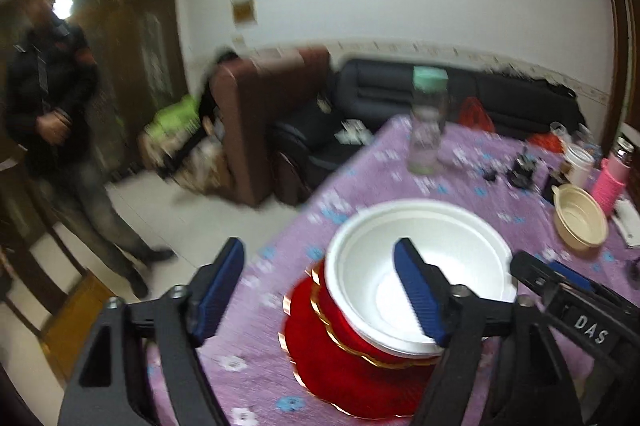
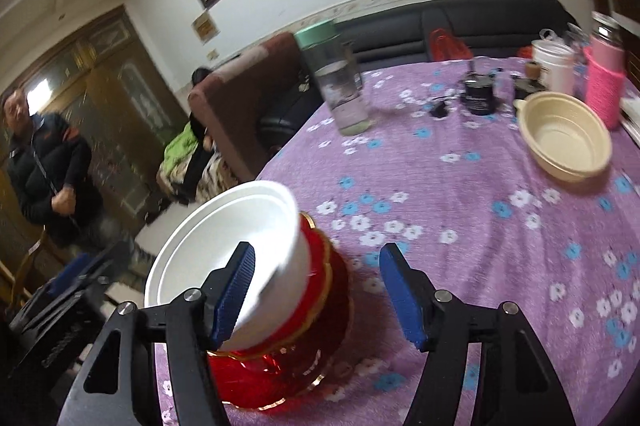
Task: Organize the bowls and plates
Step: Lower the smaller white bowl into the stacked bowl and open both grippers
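A white bowl (image 1: 416, 266) sits nested in a stack of red gold-rimmed dishes (image 1: 340, 366) at the near left corner of the purple flowered table (image 1: 460, 193). The stack also shows in the right wrist view, white bowl (image 2: 224, 230) on the red dishes (image 2: 304, 346). My left gripper (image 1: 320, 290) is open and empty, above the stack's left side. My right gripper (image 2: 316, 290) is open and empty, its left finger over the white bowl's rim. A cream bowl (image 1: 580, 222) (image 2: 564, 141) lies alone at the far right.
A clear bottle with a green lid (image 2: 336, 81) stands mid-table. A pink bottle (image 2: 604, 81), a white cup (image 2: 554, 65) and small dark items (image 2: 478, 97) crowd the far right. A man (image 1: 52, 129) stands left of the table, sofas behind.
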The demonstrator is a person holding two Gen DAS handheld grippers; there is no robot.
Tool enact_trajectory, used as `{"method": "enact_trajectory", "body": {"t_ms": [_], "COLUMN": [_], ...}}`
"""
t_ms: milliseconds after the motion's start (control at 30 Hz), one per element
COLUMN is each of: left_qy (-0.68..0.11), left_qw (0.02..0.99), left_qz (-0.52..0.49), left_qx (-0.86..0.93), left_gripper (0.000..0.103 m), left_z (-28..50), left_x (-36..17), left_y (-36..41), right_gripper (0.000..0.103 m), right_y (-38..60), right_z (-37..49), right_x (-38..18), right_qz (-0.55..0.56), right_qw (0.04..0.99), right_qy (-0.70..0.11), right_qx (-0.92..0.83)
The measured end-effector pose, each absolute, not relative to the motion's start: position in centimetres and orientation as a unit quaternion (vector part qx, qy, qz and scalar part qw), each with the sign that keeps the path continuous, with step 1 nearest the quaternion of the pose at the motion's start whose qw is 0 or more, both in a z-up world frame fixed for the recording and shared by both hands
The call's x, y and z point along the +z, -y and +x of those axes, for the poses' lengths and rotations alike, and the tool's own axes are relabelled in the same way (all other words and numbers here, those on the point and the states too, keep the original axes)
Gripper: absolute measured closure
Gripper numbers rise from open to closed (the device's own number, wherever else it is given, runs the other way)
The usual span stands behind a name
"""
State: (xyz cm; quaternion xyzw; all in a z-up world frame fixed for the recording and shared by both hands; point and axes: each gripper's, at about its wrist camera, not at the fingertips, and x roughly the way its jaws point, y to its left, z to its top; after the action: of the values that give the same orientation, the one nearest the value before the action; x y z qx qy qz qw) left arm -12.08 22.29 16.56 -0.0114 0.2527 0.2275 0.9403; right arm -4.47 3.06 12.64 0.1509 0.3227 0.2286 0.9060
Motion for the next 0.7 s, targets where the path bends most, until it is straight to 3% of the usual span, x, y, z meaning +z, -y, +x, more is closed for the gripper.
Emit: {"method": "enact_trajectory", "body": {"t_ms": [100,200,700], "left_qy": [-0.194,-0.171,-0.248], "left_qw": [0.943,0.948,0.951], "left_qz": [0.034,0.064,0.017], "left_qx": [0.267,0.26,0.183], "left_gripper": [0.009,0.005,0.005], "left_z": [-14.1,-15.0,-14.7], "left_x": [17.6,18.0,16.4], "left_y": [-19.8,-17.6,-14.9], "right_gripper": [0.033,0.033,0.032], "right_y": [-1.4,-0.3,3.0], "right_z": [-5.9,-7.3,-10.3], "right_x": [12.6,12.4,10.9], "right_qz": [0.182,0.204,0.23], "right_qw": [0.906,0.907,0.912], "right_qy": [-0.312,-0.301,-0.299], "right_qx": [0.221,0.212,0.161]}}
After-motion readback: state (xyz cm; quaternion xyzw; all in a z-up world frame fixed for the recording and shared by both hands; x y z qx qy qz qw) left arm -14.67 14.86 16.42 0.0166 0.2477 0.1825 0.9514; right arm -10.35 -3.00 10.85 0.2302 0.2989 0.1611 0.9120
